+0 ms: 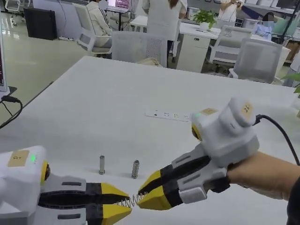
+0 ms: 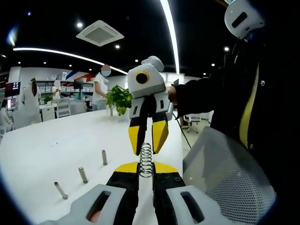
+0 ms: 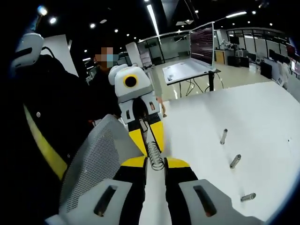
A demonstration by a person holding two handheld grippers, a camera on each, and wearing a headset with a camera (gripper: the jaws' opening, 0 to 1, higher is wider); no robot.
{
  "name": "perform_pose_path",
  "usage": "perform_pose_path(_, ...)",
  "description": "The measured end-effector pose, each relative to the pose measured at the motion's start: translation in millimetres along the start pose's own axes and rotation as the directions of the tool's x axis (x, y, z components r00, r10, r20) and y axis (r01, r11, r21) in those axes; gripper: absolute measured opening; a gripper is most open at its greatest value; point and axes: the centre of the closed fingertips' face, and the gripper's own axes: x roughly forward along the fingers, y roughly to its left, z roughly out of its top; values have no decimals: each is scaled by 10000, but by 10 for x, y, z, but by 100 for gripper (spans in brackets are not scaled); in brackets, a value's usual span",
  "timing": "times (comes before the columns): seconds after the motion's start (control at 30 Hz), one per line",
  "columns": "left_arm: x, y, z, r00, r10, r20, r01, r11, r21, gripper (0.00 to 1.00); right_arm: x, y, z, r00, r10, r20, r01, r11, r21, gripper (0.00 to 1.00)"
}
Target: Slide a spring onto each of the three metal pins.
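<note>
A small steel spring [image 1: 131,200] spans the gap between my two grippers, low over the white table's [image 1: 140,93] near edge. My left gripper [image 1: 125,206] comes in from the bottom left, shut on one end of the spring [image 2: 146,159]. My right gripper [image 1: 143,194] faces it tip to tip, shut on the other end [image 3: 154,157]. Just beyond the tips stand a bare metal pin [image 1: 101,165] and a pin with a spring on it [image 1: 135,169]. A third pin [image 3: 248,197] lies nearest the right gripper.
A white power strip [image 1: 168,115] lies mid-table behind the pins. A grey mesh chair [image 2: 220,173] is close beside the table's near edge. A black cable [image 1: 11,110] hangs off the left side. Chairs, desks and people stand far behind.
</note>
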Motion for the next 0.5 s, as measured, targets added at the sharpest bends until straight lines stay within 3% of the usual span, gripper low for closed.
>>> perform_pose_path(0.17, -13, 7, 99, 9991, 54, 411, -49, 9999, -120, 2, -39, -5, 107, 9968, 161, 782, -198, 9987, 465, 12)
perform_pose_path(0.5, -12, 11, 185, 9970, 101, 762, -86, 9998, -197, 2, 4, 29, 122, 9935, 381, 1073, -466, 9959, 779, 11)
